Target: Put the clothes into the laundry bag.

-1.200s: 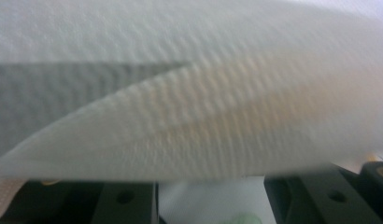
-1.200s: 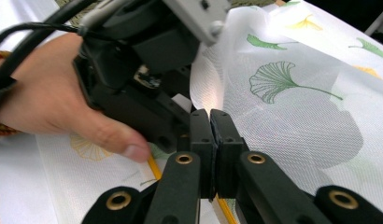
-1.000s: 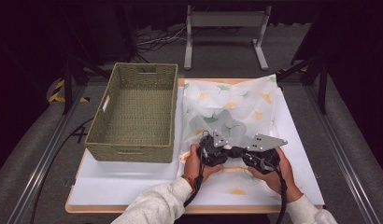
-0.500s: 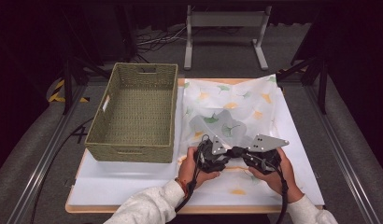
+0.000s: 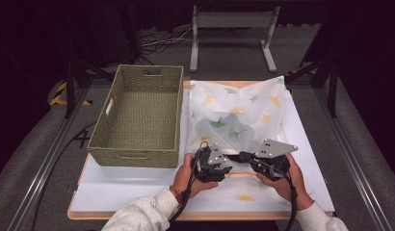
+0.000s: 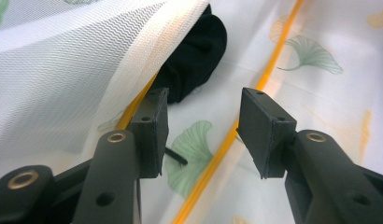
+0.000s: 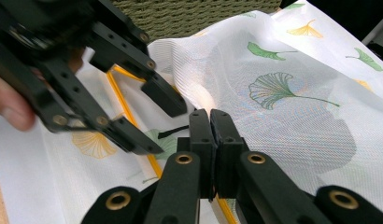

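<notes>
A white mesh laundry bag with green and yellow leaf prints (image 5: 234, 115) lies on the white desk (image 5: 133, 185), on the right half of it. An orange zipper line (image 6: 269, 70) runs along the bag's near part. Just to the left of the bag stands an empty green woven basket with cut-out handles (image 5: 138, 115). The bag and the basket are very close, but I cannot tell if they touch.

A person's 2 hands come in from the bottom of the high view, in white sleeves. Each hand holds a black gripper over the near edge of the bag, and the 2 grippers are just beside each other.

The left gripper (image 5: 212, 163) has its fingers (image 6: 152, 126) apart, with nothing between them. In the left gripper view they sit low over the bag, on either side of the orange zipper line. A flap of the mesh is lifted at the left, and a dark black thing (image 6: 194, 56) shows under it. I cannot tell what it is. A small black zipper pull (image 6: 174, 157) lies by the left finger.

The right gripper (image 5: 268, 161) has its fingers (image 7: 201, 140) pressed together. They are down at the bag near the zipper, but I cannot tell if they pinch anything.
</notes>
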### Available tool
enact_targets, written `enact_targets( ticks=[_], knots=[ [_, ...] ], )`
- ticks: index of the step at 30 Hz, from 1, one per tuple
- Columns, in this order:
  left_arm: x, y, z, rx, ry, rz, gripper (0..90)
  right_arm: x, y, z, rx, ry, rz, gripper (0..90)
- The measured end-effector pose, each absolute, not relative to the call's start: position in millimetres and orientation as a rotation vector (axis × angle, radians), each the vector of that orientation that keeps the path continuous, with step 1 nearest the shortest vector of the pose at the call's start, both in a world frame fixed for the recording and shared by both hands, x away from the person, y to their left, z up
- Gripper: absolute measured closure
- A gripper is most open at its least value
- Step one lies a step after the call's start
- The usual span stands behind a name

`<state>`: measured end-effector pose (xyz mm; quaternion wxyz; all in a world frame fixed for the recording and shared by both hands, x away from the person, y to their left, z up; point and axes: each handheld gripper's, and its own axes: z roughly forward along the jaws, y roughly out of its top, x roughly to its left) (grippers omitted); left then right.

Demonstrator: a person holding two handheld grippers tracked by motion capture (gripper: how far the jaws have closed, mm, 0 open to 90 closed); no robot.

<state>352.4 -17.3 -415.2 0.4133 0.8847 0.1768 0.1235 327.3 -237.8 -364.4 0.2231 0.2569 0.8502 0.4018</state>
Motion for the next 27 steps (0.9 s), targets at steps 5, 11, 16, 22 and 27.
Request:
enact_targets(
  ticks=[5, 11, 16, 22, 27],
  knots=[
    [339.3, 2.1, -405.4, 2.225, 0.409, 0.325, 53.4, 326.8, -238.0, -364.2, 0.707, 2.35, 1.116, 89.1],
    [329.6, 26.8, -397.0, 2.207, 0.389, 0.337, 53.3, 326.4, -238.1, -363.7, 0.703, 2.354, 1.119, 89.1],
    [322.7, 51.5, -394.2, 2.189, 0.433, 0.385, 49.0, 325.7, -237.3, -364.4, 0.702, 2.36, 1.115, 89.1],
    [317.0, 80.8, -401.3, 2.201, 0.434, 0.409, 42.6, 325.3, -237.4, -365.2, 0.702, 2.369, 1.112, 89.1],
    [313.5, 102.6, -409.8, 2.217, 0.466, 0.421, 39.3, 324.8, -237.0, -366.6, 0.685, 2.386, 1.104, 89.2]
  ],
)
